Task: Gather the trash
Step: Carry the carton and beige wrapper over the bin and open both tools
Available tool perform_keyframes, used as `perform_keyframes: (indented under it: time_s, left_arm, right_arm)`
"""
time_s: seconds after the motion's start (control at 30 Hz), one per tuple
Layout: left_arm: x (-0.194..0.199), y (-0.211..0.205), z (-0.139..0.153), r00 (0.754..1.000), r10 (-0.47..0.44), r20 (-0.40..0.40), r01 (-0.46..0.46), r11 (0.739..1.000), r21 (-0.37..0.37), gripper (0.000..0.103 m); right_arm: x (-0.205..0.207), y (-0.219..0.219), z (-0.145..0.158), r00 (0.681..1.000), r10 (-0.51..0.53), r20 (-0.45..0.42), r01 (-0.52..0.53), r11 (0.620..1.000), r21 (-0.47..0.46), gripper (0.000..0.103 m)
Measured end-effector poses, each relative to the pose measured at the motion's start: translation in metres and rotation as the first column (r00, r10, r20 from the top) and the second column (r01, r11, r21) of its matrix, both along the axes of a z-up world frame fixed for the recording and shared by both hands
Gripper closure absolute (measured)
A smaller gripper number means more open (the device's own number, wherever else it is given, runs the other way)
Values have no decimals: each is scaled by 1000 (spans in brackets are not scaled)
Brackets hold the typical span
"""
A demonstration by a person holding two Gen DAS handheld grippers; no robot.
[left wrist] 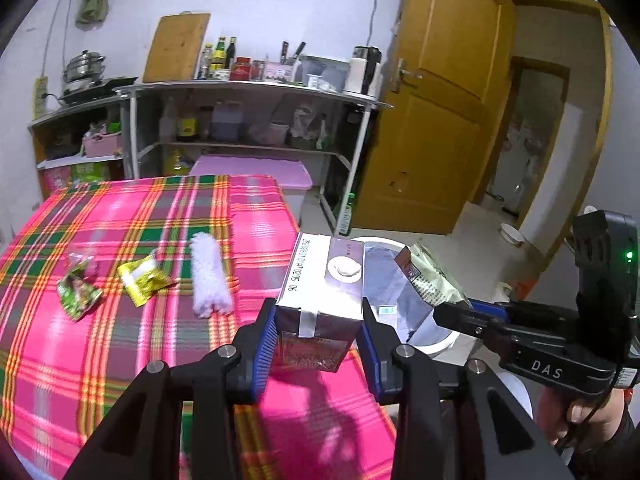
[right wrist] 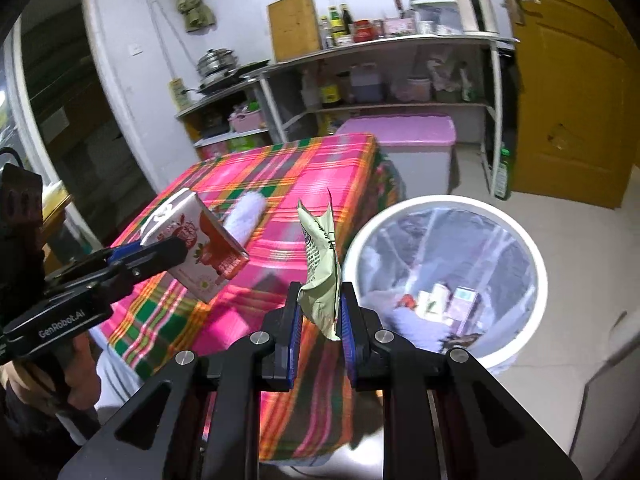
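While both grippers are loaded and near the bin, notes as follows.

Step in hand: carry both pieces of trash off the desk point(left wrist: 120, 216) and over the white bin point(right wrist: 532, 264), then drop them; a judgement from the poses.

Left gripper point(left wrist: 318, 344): closed on a drink carton point(left wrist: 324, 280), pads pressing its two side faces, carton raised above the desk edge with the bin just beyond it.

Right gripper point(right wrist: 319, 320): narrow, pinching a crumpled pale-green wrapper point(right wrist: 320, 280) by its lower end; the wrapper stands up between the jaws, beside the bin rim, not yet over the opening.

How to do it well: bring each item fully past the rim before letting go. The wrapper is light and may cling to a pad or drift, so release low inside the liner. The carton is stiff; a clean opening of the jaws should do.

Materials: carton is a boxy coated-paper pack, silvery top with a round white cap, strawberry print on the side. Wrapper is thin, creased film with printed text.

Bin: round, white plastic, clear liner bag, some packs already at the bottom.

Left on the desk: green packet point(left wrist: 76, 294), yellow packet point(left wrist: 144, 280), fluffy white roll point(left wrist: 210, 280), all on the pink plaid cloth.
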State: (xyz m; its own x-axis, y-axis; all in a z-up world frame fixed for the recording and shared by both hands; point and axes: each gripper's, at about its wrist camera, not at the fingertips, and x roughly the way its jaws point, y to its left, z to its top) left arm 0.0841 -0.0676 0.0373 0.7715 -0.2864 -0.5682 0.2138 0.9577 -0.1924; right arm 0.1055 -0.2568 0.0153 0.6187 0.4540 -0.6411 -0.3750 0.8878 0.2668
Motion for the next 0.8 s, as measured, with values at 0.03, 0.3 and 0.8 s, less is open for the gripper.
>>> perform_keyframes:
  time_s: [0.03, 0.3, 0.8]
  left_arm:
    - [3, -2, 0, 1000, -6, -1, 6, 1000, 0, 65]
    - [37, -32, -8, 997, -68, -22, 67, 998, -4, 65]
    - [97, -85, -46, 980, -165, -113, 166, 986, -5, 65]
  right_arm:
    - [2, -5, -2, 1000, -14, -4, 14, 1000, 0, 84]
    - [21, -39, -19, 994, -95, -47, 95, 995, -3, 84]
    - [58, -70, -59, 976, -162, -147, 160, 987, -29, 84]
